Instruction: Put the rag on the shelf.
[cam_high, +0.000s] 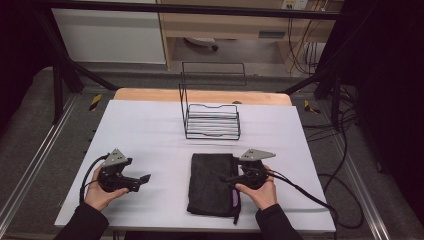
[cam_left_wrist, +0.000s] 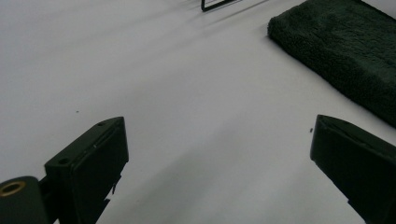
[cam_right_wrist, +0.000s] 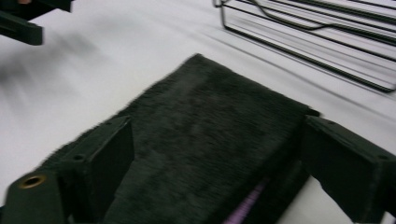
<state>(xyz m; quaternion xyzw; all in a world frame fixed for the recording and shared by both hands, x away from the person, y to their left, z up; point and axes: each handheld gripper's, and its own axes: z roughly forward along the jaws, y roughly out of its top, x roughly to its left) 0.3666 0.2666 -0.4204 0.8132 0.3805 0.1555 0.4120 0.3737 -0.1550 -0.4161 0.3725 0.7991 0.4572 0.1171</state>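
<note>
A folded dark towel (cam_high: 212, 182) lies on the white table, near its front edge, with a purple strip (cam_high: 235, 198) showing at its right side. My right gripper (cam_high: 231, 178) hangs open over the towel's right half; in the right gripper view the jaws stand wide apart with the towel (cam_right_wrist: 219, 140) between and below them. My left gripper (cam_high: 142, 181) is open at the front left, pointing right at the towel (cam_left_wrist: 345, 51), with bare table between its jaws. A black wire rack (cam_high: 212, 120) stands behind the towel.
The white table top (cam_high: 145, 130) stretches left of the rack, with a wooden edge (cam_high: 150, 94) at the back. Cables (cam_high: 310, 195) trail off the right side. The wire rack (cam_right_wrist: 317, 37) is close ahead in the right gripper view.
</note>
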